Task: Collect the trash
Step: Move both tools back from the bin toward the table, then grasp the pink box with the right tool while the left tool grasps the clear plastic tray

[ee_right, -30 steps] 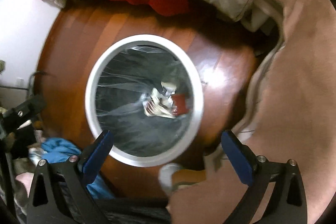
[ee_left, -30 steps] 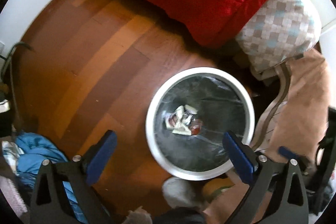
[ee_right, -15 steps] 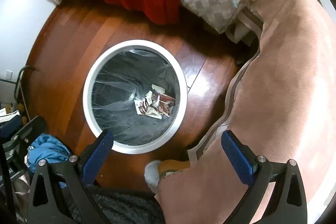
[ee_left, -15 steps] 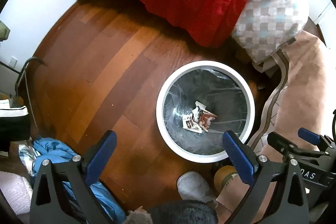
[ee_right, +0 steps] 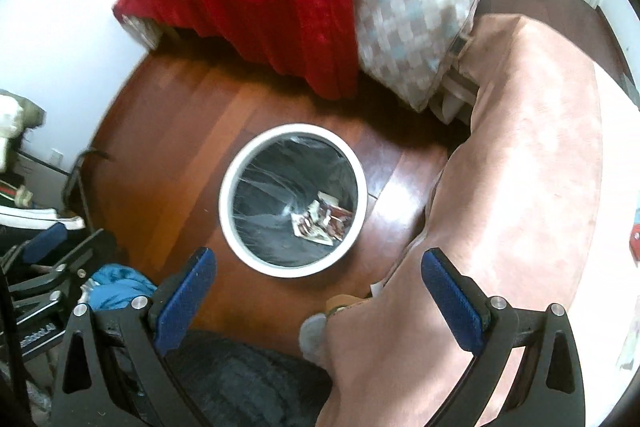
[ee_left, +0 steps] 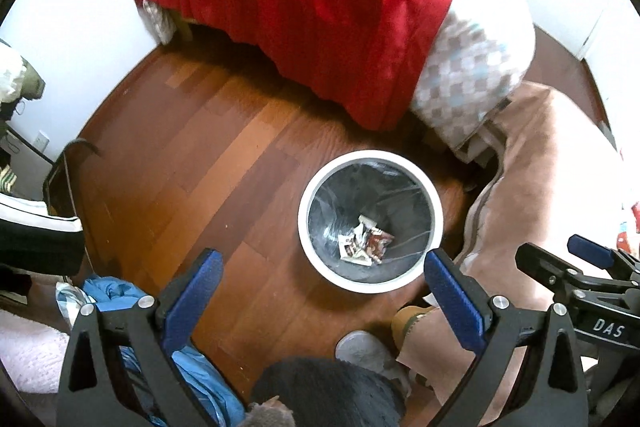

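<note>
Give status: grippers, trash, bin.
Left gripper open, empty. Right gripper open, empty. Wrappers lie at bottom of bin, which stands on wood floor. Nothing blocks bin.

A round white bin (ee_left: 370, 285) with a dark bag stands upright below the tool, ahead of its fingers. Crumpled wrappers (ee_left: 366, 239) lie at its bottom.

Glossy reddish-brown wooden floor (ee_right: 168, 147); round white-rimmed bin (ee_right: 236, 239) lined with shiny crinkled plastic; matt pink cloth rug (ee_right: 520, 187).
</note>
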{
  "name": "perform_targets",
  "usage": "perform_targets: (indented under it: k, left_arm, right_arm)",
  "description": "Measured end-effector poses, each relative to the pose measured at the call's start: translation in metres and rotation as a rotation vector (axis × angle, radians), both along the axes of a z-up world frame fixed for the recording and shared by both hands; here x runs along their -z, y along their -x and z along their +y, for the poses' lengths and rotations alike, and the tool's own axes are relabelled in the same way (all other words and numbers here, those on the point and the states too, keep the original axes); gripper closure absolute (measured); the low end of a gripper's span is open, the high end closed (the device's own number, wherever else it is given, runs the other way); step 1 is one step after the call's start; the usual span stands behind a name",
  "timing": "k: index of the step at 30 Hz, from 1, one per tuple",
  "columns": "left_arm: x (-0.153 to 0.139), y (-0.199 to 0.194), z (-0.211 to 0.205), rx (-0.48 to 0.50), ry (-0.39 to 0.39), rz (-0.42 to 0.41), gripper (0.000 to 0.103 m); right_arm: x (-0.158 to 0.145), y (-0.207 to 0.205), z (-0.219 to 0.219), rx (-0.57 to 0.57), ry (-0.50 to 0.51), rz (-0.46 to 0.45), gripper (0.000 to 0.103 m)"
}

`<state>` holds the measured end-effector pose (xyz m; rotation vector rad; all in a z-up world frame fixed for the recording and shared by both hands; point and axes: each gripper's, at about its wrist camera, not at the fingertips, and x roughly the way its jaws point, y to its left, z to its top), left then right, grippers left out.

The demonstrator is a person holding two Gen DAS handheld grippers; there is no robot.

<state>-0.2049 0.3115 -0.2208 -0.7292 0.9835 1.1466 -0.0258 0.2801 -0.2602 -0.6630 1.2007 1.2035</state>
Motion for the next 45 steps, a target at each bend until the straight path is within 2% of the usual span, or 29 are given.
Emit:
perform_targets:
  k: [7, 10, 13, 16, 20, 21, 24, 27, 30, 32, 33, 38, 41, 45]
  left_arm:
    - [-0.058, -0.018, -0.048, 0.048, -0.12, -0.04, 0.0]
    - [-0.066, -0.039, -0.071, 0.089, -0.147, -0.052, 0.0]
    - [-0.056, -0.074, -0.094, 0.148, -0.141, -0.052, 0.0]
    - [-0.026, -0.13, -0.118, 0.239, -0.075, -0.052, 0.0]
    - [0.019, -0.207, -0.146, 0.358, -0.022, -0.021, 0.0]
    - [0.033, -0.23, -0.152, 0.394, -0.006, 0.0, 0.0]
    - [0.06, -0.278, -0.163, 0.472, 0.037, 0.041, 0.0]
    - [0.078, -0.317, -0.175, 0.536, 0.069, 0.083, 0.0]
    - [0.089, -0.335, -0.179, 0.58, 0.07, 0.129, 0.0]
    - [0.093, -0.34, -0.183, 0.609, 0.064, 0.159, 0.0]
    - [0.092, -0.34, -0.184, 0.622, 0.056, 0.173, 0.0]
    - [0.072, -0.349, -0.211, 0.752, -0.019, 0.201, 0.0]
    - [0.06, -0.362, -0.246, 0.915, -0.052, 0.222, 0.0]
    - [0.051, -0.38, -0.301, 1.152, -0.015, 0.222, 0.0]
  right_arm:
    - [-0.08, -0.021, -0.069, 0.07, -0.179, 0.085, 0.0]
    - [-0.103, -0.047, -0.115, 0.138, -0.223, 0.106, 0.0]
    - [-0.108, -0.091, -0.168, 0.238, -0.216, 0.085, 0.0]
    - [-0.097, -0.151, -0.218, 0.358, -0.154, 0.023, 0.0]
    - [-0.066, -0.243, -0.278, 0.516, -0.032, -0.062, 0.0]
    - [-0.057, -0.263, -0.286, 0.535, 0.002, -0.081, 0.002]
    - [-0.034, -0.304, -0.304, 0.567, 0.07, -0.097, 0.018]
    - [-0.01, -0.336, -0.306, 0.568, 0.109, -0.072, 0.019]
    - [0.007, -0.349, -0.302, 0.549, 0.112, -0.036, 0.019]
    - [0.019, -0.353, -0.299, 0.527, 0.11, 0.002, 0.033]
    - [0.023, -0.354, -0.297, 0.522, 0.115, 0.011, 0.05]
    - [0.013, -0.361, -0.332, 0.574, 0.06, 0.027, 0.05]
    - [-0.001, -0.363, -0.374, 0.634, 0.051, -0.011, 0.05]
    - [-0.003, -0.35, -0.434, 0.705, 0.087, -0.023, 0.05]
